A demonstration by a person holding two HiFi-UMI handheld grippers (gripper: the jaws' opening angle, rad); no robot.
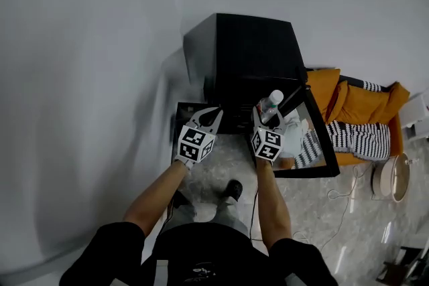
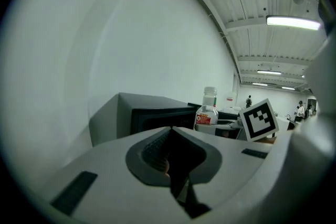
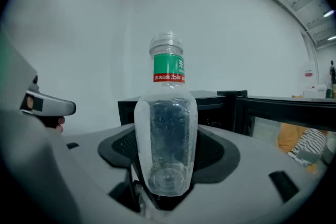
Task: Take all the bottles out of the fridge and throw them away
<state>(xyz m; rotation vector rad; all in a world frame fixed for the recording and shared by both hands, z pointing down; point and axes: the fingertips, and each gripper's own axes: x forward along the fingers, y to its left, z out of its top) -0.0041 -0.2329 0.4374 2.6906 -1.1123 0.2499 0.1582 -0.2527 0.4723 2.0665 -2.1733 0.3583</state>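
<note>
A black mini fridge (image 1: 241, 50) stands against the white wall, its glass door (image 1: 315, 161) swung open to the right. My right gripper (image 1: 268, 118) is shut on a clear plastic bottle (image 1: 270, 104) with a green label, held upright in front of the fridge opening. In the right gripper view the bottle (image 3: 168, 76) stands between the jaws, base toward the camera. My left gripper (image 1: 205, 118) hovers left of it by the fridge's front left corner. Its jaws meet with nothing between them (image 2: 170, 129). From the left gripper view the bottle (image 2: 208, 110) shows beside the fridge (image 2: 152, 113).
An orange cushion with a striped cloth (image 1: 355, 117) lies right of the open door. A round white object (image 1: 392, 177) and loose cables (image 1: 342, 194) sit on the stone floor at right. The person's shoe (image 1: 232, 189) is below the fridge. The wall runs along the left.
</note>
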